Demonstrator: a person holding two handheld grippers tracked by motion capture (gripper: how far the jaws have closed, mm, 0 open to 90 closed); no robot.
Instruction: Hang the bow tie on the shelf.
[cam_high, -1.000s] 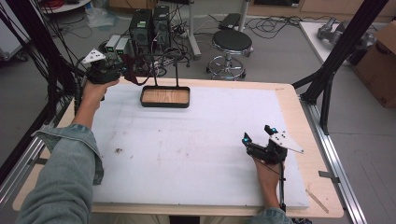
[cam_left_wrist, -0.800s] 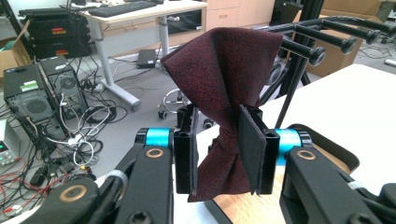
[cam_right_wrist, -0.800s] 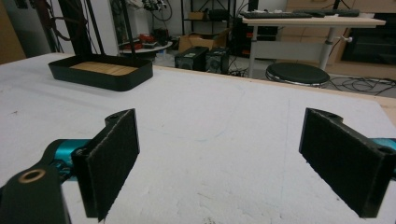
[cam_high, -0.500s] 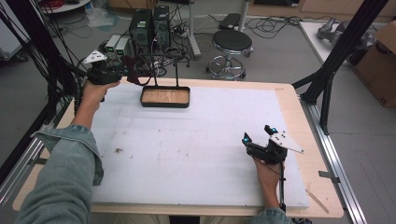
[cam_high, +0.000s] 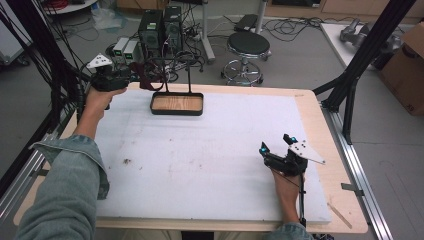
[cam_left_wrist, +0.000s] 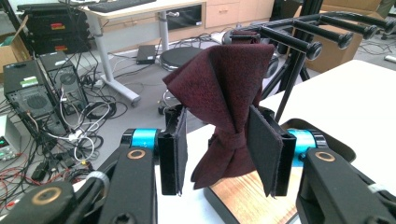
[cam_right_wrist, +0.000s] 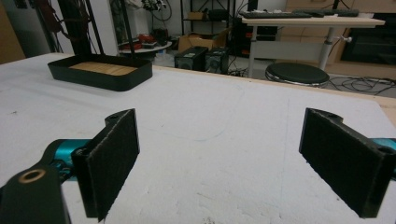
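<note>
A dark red bow tie (cam_left_wrist: 224, 98) hangs from a black rack (cam_left_wrist: 306, 35) at the centre of the left gripper view, between the jaws of the left hand-held gripper (cam_left_wrist: 224, 149), which stand apart; whether a pad touches the cloth is hard to tell. In the high view this sits at the upper left, above a black tray (cam_high: 177, 104) with a wooden floor. At the lower right of the white surface (cam_high: 200, 155), the right hand-held gripper (cam_high: 276, 145) is spread wide, holding nothing.

dark red bow tie (cam_left_wrist: 223, 98), black tray (cam_high: 177, 104) with wood-grain floor, white table mat (cam_high: 200, 155).
</note>
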